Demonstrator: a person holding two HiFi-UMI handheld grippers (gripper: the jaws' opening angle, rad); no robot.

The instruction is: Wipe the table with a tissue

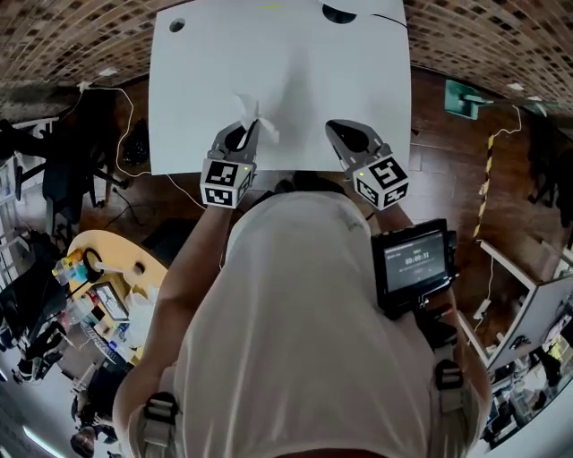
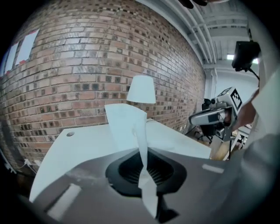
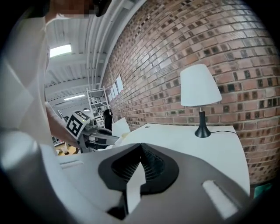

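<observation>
White table, black-based lamp at far right corner, round cable hole far left

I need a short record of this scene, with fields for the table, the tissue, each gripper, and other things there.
table: white rectangular table, before a brick wall
left gripper: shut on the white paper tissue, near the table's front edge
tissue: stands up above the jaws
right gripper: shut, nothing between its jaws
lamp: white-shaded lamp with black base, on the table's far side
</observation>
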